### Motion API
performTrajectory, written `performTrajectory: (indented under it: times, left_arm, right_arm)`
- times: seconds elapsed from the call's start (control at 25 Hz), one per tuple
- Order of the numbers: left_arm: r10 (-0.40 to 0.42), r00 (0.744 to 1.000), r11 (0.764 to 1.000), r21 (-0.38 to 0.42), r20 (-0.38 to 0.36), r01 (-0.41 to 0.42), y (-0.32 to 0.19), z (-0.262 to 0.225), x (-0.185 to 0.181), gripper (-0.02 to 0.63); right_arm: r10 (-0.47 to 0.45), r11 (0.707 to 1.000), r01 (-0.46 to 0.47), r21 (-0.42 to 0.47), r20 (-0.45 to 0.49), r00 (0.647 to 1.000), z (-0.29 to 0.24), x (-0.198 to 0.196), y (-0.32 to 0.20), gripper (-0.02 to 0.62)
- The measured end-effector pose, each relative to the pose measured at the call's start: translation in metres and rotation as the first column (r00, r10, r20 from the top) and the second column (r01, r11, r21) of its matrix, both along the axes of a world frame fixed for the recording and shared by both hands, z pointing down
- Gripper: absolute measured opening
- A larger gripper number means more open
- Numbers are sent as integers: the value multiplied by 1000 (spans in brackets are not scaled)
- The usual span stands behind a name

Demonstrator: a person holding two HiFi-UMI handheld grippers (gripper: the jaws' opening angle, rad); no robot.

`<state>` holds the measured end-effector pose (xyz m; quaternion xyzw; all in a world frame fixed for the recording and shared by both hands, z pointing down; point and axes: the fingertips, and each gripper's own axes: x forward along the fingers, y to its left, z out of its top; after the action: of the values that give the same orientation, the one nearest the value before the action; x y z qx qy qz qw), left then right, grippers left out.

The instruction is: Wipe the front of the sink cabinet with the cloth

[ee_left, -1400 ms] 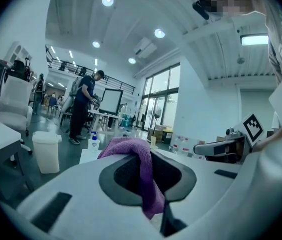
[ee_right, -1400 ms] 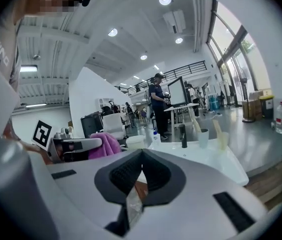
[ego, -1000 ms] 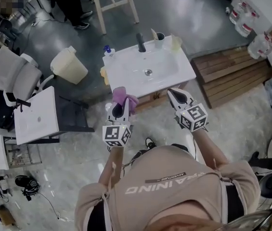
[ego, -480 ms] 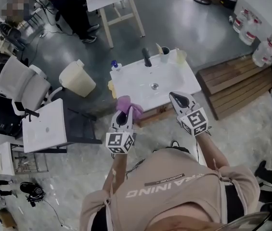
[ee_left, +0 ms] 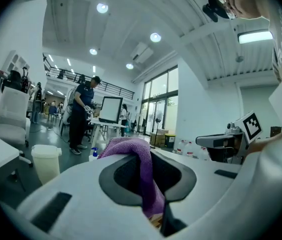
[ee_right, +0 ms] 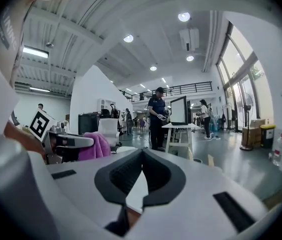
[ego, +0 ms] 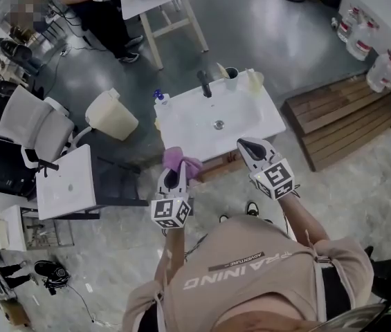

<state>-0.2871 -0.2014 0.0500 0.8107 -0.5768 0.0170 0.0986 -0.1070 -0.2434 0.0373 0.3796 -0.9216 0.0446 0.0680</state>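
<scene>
Purple fleecy cloth (ego: 180, 158) pinched in left gripper (ego: 175, 171). Its jaws are clamped on a fold, and the rest bunches over the tips. It is held in the air at the near-left corner of the white rectangular sink top (ego: 181, 120), above the cabinet front. I cannot tell whether it touches anything.

Right gripper (ego: 245, 145): jaws closed together, nothing between them. Its tip is over the near-right edge of the sink top.

Wooden sink cabinet front (ego: 217, 163): only a thin strip shows under the sink rim. The rest is hidden by the steep downward angle and by both grippers.

Along the back of the sink, one of each:
- black tap (ego: 204, 84)
- dark cup (ego: 231, 72)
- pale translucent cup (ego: 254, 80)
- blue-capped spray bottle (ego: 158, 96)

Around the sink:
- One cream lidded bin (ego: 112, 114) stands just left of it.
- A second white basin top on a dark stand (ego: 66, 180) is further left.
- One white office chair (ego: 34, 126) stands beyond that.
- A slatted wooden platform (ego: 340, 113) lies to the right.
- A white table with wooden legs (ego: 162, 2) stands behind, with a person in dark clothes (ego: 98, 9) beside it.

Clear plastic jugs (ego: 358, 37) stand along the right wall. They are too small and cropped to count.
</scene>
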Motion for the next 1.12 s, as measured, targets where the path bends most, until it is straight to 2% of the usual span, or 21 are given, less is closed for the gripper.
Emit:
performTrajectory:
  times: [0.12,0.32,0.52,1.12]
  left_arm:
    - [-18,1000,1000,-25,-24,18,0,7,7,37]
    - [0,1000,999,-35,-13,0,7,14,22,37]
    - [-6,1000,999,-40,-19,6,14,20,24,37]
    - [35,999,999,-35,-27,-35,15,20,28,37]
  right_arm:
    - [-4,1000,4,-17,-7,1000,7,12,0,11]
    - [3,999,-3,-36,7,1000,15,27,1,11]
    - [5,1000,-4,7,-17,1000,13,29,8,11]
    - [29,1000,-29,-1,-8,1000,11,35,13,11]
